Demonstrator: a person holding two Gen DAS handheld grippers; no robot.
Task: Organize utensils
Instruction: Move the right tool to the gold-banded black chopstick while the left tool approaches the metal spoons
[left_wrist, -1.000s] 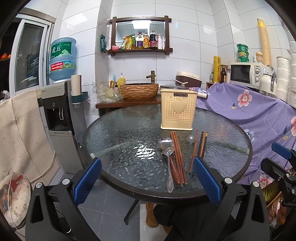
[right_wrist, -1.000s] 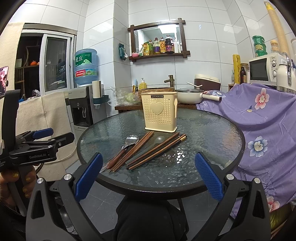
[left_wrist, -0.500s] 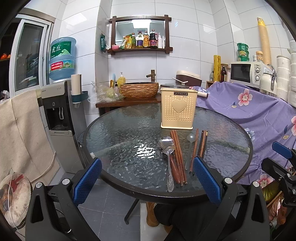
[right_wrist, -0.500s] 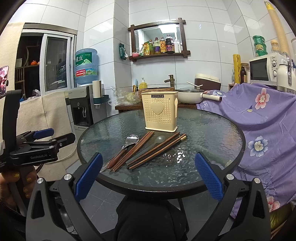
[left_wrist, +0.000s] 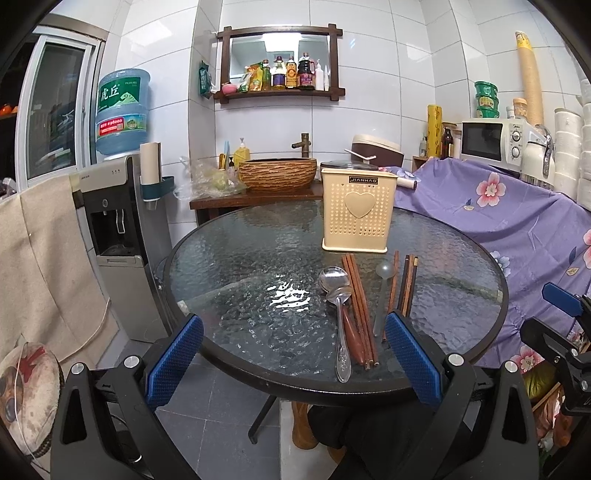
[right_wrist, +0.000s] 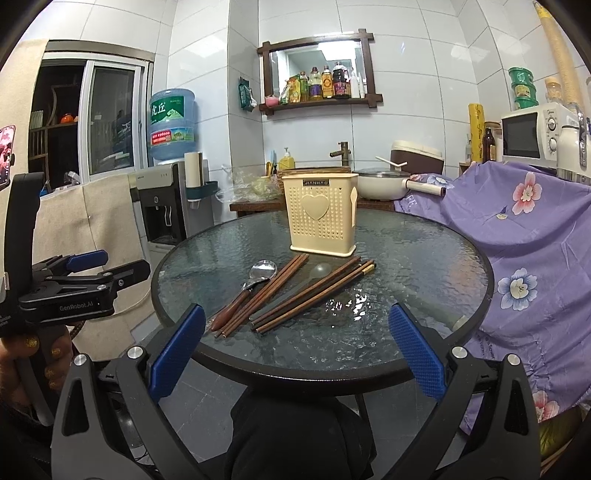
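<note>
A cream perforated utensil holder (left_wrist: 356, 214) (right_wrist: 320, 216) with a heart stands upright at the back of the round glass table (left_wrist: 236, 295) (right_wrist: 406, 295). In front of it lie two metal spoons (left_wrist: 338, 295) (right_wrist: 258, 275), a translucent spoon (left_wrist: 382, 291) (right_wrist: 319, 271) and several brown chopsticks (left_wrist: 360, 314) (right_wrist: 314, 295). My left gripper (left_wrist: 293, 356) hangs open before the table's near edge, nothing between its blue pads. My right gripper (right_wrist: 295, 352) is open too, low at the front rim, and holds nothing.
A water dispenser (left_wrist: 122, 229) stands left of the table. A purple flowered cloth (left_wrist: 517, 229) covers furniture on the right. Behind the table is a wooden counter with a woven basin (left_wrist: 277, 173), a pot (right_wrist: 380, 182) and a microwave (left_wrist: 491, 140). A person's hand (right_wrist: 40, 350) holds the left gripper's handle.
</note>
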